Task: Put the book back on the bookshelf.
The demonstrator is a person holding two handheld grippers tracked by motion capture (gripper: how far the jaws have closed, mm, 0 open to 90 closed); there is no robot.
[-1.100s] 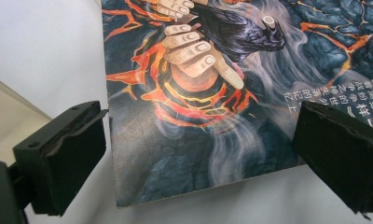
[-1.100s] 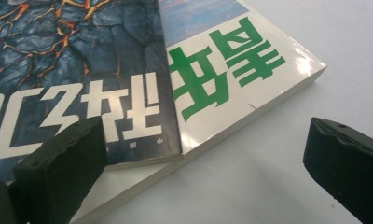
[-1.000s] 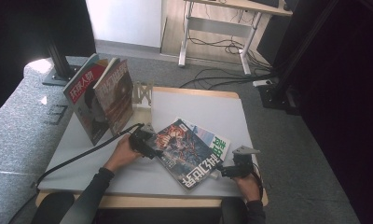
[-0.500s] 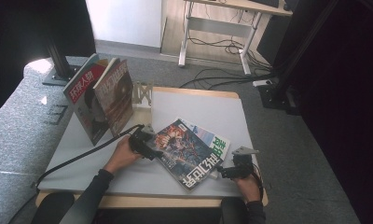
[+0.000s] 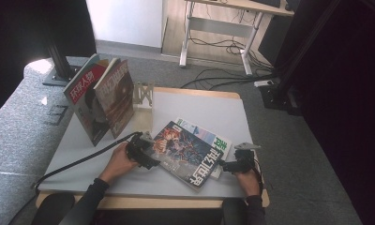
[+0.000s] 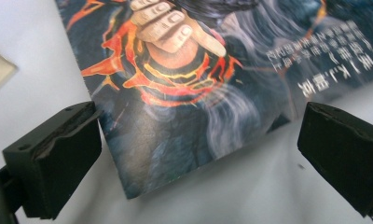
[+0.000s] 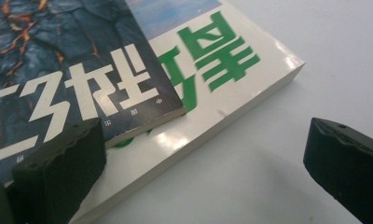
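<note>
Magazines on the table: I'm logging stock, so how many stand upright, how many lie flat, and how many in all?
Standing upright: 2, the red-covered magazine and the brown-covered magazine
Lying flat: 2, the dark magazine on the white magazine
Total: 4

Dark magazine [image 5: 188, 151] lies on white magazine [image 5: 213, 139] — grippers flanking
</note>
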